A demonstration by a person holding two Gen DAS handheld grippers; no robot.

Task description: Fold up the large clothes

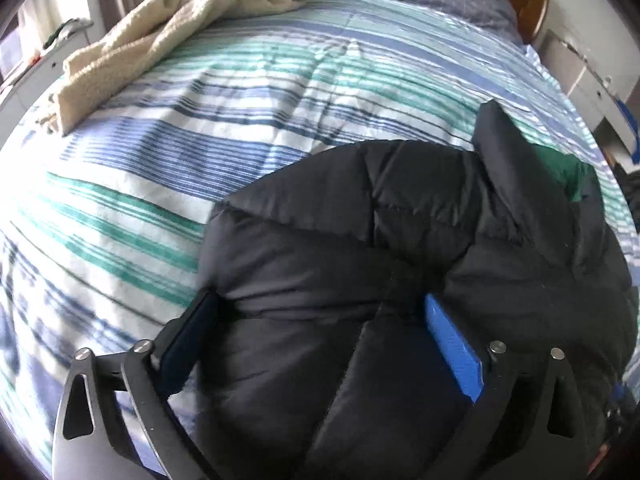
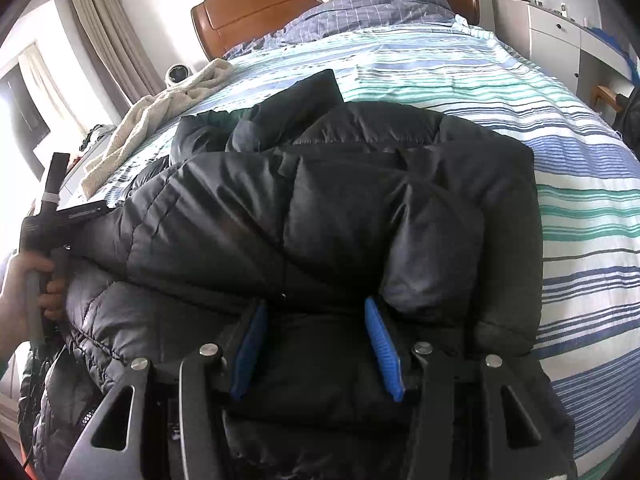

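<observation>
A black puffer jacket (image 1: 420, 240) with green lining (image 1: 568, 172) lies bunched on the striped bed; it fills the middle of the right wrist view (image 2: 340, 200). My left gripper (image 1: 320, 320) is wide open, its blue pads (image 1: 452, 344) on either side of a thick fold of the jacket. My right gripper (image 2: 316, 328) has its blue pads (image 2: 380, 344) pressed against a bulky jacket fold between them. The left gripper tool and the hand holding it show at the left of the right wrist view (image 2: 40, 248).
A cream fleece blanket (image 1: 172, 36) lies on the far left of the striped duvet (image 1: 240, 128). The wooden headboard (image 2: 256, 8) and pillows are at the far end. White cabinets (image 2: 560, 48) stand to the right of the bed.
</observation>
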